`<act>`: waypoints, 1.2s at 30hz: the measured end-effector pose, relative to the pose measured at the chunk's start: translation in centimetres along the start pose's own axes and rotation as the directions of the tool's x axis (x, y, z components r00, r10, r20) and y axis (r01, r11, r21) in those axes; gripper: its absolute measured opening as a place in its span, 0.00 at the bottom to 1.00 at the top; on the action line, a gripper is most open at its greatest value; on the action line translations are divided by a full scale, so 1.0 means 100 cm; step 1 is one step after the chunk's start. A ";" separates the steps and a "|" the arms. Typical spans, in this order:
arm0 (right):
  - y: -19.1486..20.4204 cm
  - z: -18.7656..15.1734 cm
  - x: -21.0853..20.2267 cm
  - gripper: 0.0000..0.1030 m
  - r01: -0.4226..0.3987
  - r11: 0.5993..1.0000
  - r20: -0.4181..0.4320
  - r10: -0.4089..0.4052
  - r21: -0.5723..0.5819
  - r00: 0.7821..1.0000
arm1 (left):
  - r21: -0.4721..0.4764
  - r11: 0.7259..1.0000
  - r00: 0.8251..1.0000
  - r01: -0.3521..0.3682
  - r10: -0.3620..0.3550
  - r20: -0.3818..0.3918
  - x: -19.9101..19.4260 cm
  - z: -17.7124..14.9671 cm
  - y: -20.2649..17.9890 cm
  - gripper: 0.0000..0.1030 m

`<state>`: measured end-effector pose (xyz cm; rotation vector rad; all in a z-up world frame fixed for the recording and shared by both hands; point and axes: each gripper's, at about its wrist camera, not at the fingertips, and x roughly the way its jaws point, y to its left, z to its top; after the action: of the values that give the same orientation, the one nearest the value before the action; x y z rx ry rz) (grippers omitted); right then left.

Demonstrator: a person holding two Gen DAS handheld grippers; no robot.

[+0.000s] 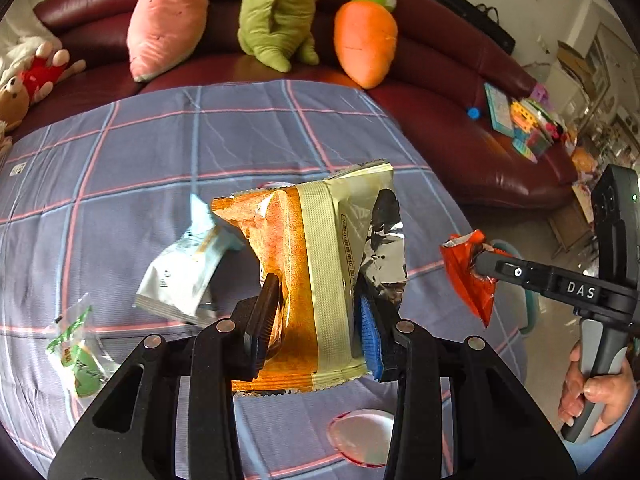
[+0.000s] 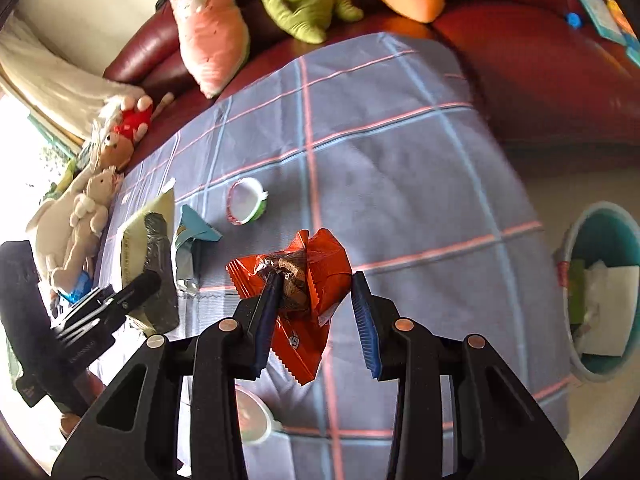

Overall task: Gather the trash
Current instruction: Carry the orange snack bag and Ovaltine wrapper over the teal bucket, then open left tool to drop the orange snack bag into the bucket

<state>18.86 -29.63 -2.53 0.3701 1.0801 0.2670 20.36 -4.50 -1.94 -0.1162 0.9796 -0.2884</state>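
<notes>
- Squinting at my left gripper point(image 1: 320, 312): it's clamped on the big orange-and-gold snack bag point(image 1: 308, 280), which blocks a good chunk of the table behind it.
- Right gripper point(image 2: 316, 312) is trickier. From its own camera only one finger point(image 2: 266, 312) seems to touch the red wrapper point(image 2: 304, 280), and the other stands off it, but the wrapper hangs lifted in the left view point(image 1: 468, 276), so I'd say it's pinched.
- Print on every packet is too blurry to read.
- Still on the checked tablecloth point(image 1: 168, 152): a pale blue packet point(image 1: 188, 264), a green one point(image 1: 76, 356), and a small cup point(image 2: 246, 202).
- Teal bin point(image 2: 600, 300) sits off the table's edge, half cut off, with paper inside.
- Dark red sofa point(image 1: 460, 92) behind, loaded with plush toys point(image 1: 366, 32).
</notes>
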 end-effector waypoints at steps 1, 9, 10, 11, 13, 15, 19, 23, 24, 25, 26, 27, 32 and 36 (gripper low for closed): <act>-0.013 -0.001 -0.010 0.34 0.002 1.000 0.015 -0.002 0.016 1.000 | 0.020 1.000 1.000 0.009 -0.009 -0.009 0.005 0.001 -0.013 0.38; -0.109 -0.014 -0.077 0.35 0.027 0.988 0.132 -0.048 0.155 0.990 | 0.184 0.980 0.995 0.075 -0.062 -0.073 0.042 0.002 -0.121 0.38; -0.122 -0.016 -0.086 0.35 0.030 0.984 0.144 -0.055 0.174 0.988 | 0.199 0.976 0.994 0.084 -0.069 -0.081 0.047 0.003 -0.134 0.38; -0.136 -0.019 -0.094 0.35 0.032 0.980 0.157 -0.064 0.197 0.986 | 0.213 0.972 0.993 0.094 -0.076 -0.089 0.052 0.002 -0.145 0.38; -0.162 -0.026 -0.110 0.36 0.040 0.970 0.179 -0.085 0.240 0.980 | 0.249 0.962 0.990 0.112 -0.088 -0.108 0.062 0.001 -0.172 0.38; -0.188 -0.034 -0.125 0.38 0.048 0.957 0.199 -0.108 0.285 0.974 | 0.283 0.950 0.987 0.132 -0.099 -0.126 0.071 -0.002 -0.197 0.38; -0.231 -0.050 -0.145 0.39 0.058 0.932 0.219 -0.145 0.359 0.965 | 0.327 0.930 0.979 0.168 -0.118 -0.168 0.092 -0.007 -0.237 0.38; -0.265 -0.065 -0.155 0.39 0.059 0.906 0.223 -0.165 0.418 0.961 | 0.352 0.915 0.971 0.198 -0.134 -0.199 0.113 -0.007 -0.275 0.38; -0.273 -0.069 -0.157 0.39 0.062 0.900 0.220 -0.171 0.431 0.961 | 0.358 0.911 0.969 0.204 -0.136 -0.205 0.118 -0.007 -0.283 0.38; -0.279 -0.071 -0.158 0.39 0.065 0.896 0.216 -0.175 0.439 0.961 | 0.362 0.908 0.968 0.209 -0.139 -0.210 0.122 -0.008 -0.291 0.38; -0.285 -0.073 -0.159 0.39 0.069 0.891 0.212 -0.181 0.448 0.961 | 0.366 0.905 0.966 0.216 -0.142 -0.217 0.126 -0.008 -0.298 0.38; -0.289 -0.075 -0.159 0.39 0.072 0.888 0.209 -0.185 0.455 0.960 | 0.371 0.901 0.963 0.224 -0.146 -0.227 0.132 -0.009 -0.307 0.38; -0.313 -0.079 -0.166 0.40 0.085 0.865 0.205 -0.212 0.495 0.956 | 0.390 0.886 0.951 0.252 -0.152 -0.270 0.154 -0.015 -0.335 0.39; -0.324 -0.078 -0.170 0.41 0.095 0.856 0.203 -0.226 0.509 0.953 | 0.396 0.878 0.942 0.269 -0.153 -0.300 0.172 -0.019 -0.351 0.41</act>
<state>5.26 -64.36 -5.76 0.7493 0.9051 -0.2174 21.23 -42.99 -8.84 0.2292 1.1425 -0.7345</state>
